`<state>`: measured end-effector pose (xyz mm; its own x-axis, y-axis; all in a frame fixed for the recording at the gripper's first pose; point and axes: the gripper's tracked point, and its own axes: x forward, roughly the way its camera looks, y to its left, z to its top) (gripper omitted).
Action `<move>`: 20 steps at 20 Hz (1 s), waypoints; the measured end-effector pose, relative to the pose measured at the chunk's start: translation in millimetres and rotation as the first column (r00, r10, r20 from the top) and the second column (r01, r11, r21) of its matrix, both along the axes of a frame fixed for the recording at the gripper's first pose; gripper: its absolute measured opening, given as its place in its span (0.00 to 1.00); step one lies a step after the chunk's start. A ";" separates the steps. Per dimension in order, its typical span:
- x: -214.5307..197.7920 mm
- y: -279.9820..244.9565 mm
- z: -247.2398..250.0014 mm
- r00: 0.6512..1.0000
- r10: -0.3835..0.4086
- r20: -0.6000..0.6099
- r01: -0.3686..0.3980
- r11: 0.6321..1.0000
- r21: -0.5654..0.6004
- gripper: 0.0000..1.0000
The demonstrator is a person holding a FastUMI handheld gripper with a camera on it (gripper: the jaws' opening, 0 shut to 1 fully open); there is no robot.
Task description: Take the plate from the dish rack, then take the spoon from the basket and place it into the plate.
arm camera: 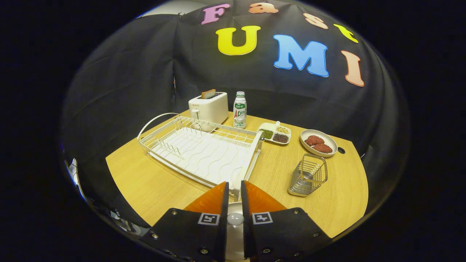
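My gripper (235, 189) is shut on the white plate (235, 219), which I see edge-on as a thin pale strip between the two fingers. Just beyond the fingertips lies the white wire dish rack (204, 149) on the wooden table (153, 182), with no dishes in it. To the right of the fingers, a little ahead, stands the small metal wire basket (308, 175). A grey metallic shape inside it looks like the spoon (305, 177), though the wires hide most of it.
Behind the rack stand a white toaster (209, 107) with a slice of bread and a white-and-green bottle (239, 110). To the right of them are a divided dish of beans (275, 133) and an oval dish of red meat (319, 142). Black cloth surrounds the table.
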<state>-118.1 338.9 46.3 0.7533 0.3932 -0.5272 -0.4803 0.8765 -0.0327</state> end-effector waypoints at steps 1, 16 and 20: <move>-1.1 -1.5 -1.2 1.000 -0.003 0.002 0.003 1.000 -0.003 0.18; 16.0 -128.0 146.8 0.911 -0.283 0.299 0.249 0.957 0.146 0.29; 14.1 -152.2 190.4 0.849 -0.371 0.377 0.290 0.923 0.254 0.74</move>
<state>-104.0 186.7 236.7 0.9865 0.1396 -0.0853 -0.1391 0.9902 0.0123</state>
